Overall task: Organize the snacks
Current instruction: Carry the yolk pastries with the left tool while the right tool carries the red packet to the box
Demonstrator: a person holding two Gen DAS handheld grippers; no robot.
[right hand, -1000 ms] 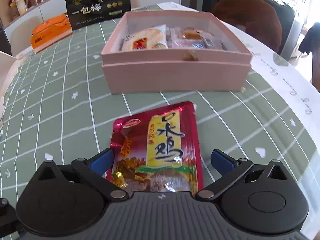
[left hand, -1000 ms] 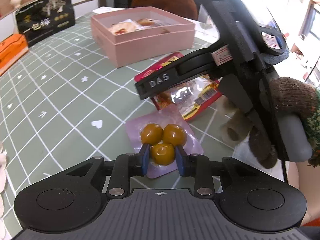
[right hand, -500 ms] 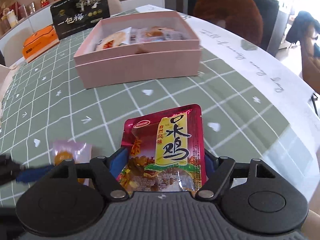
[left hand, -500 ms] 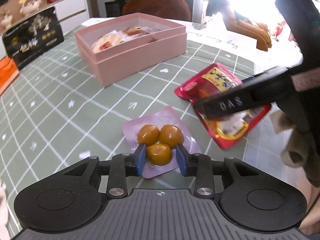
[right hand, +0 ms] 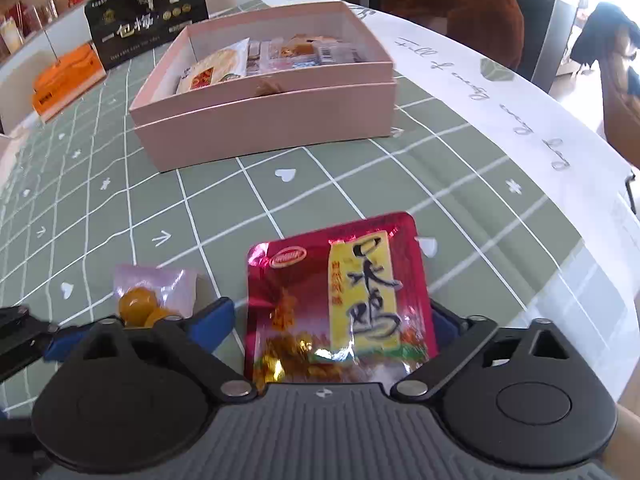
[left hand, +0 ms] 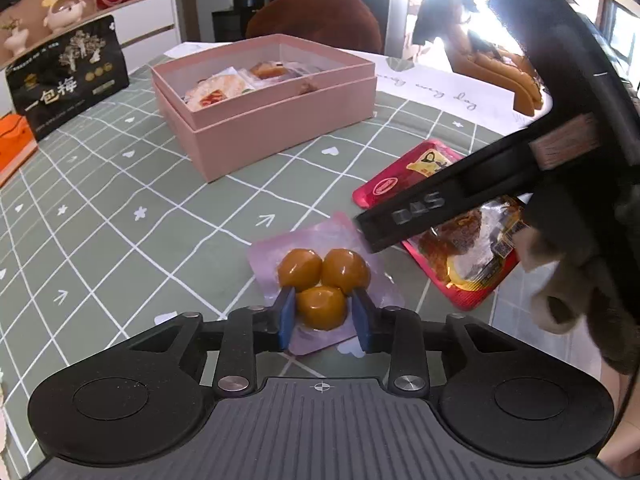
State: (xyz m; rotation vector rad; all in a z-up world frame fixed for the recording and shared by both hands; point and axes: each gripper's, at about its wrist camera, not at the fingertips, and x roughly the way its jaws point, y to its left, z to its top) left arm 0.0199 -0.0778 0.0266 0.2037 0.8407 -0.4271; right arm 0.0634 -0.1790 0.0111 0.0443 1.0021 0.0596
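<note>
A pink film packet (left hand: 288, 248) with three yellow balls lies on the green checked cloth. My left gripper (left hand: 322, 314) has its blue pads against the nearest ball, and its jaws are closing on it. To the right lies a red snack packet (left hand: 468, 276). My right gripper (right hand: 328, 314) straddles the near end of that red packet (right hand: 340, 288). Its jaws are opening, with the left pad standing clear of the packet's edge. One black finger (left hand: 404, 220) of the right gripper crosses the left wrist view. The pink box (left hand: 280, 128), with several snacks inside, stands open further back.
A black bag with gold print (left hand: 68, 88) and an orange box (left hand: 12, 140) stand at the far left. A white runner (right hand: 500, 92) lines the table's right edge, with a brown chair (left hand: 316, 16) behind the box. A gloved hand (left hand: 560, 292) holds the right gripper.
The right jaws closed in on the red packet half a second ago and stand wide again. The left pads have stayed around the nearest yellow ball.
</note>
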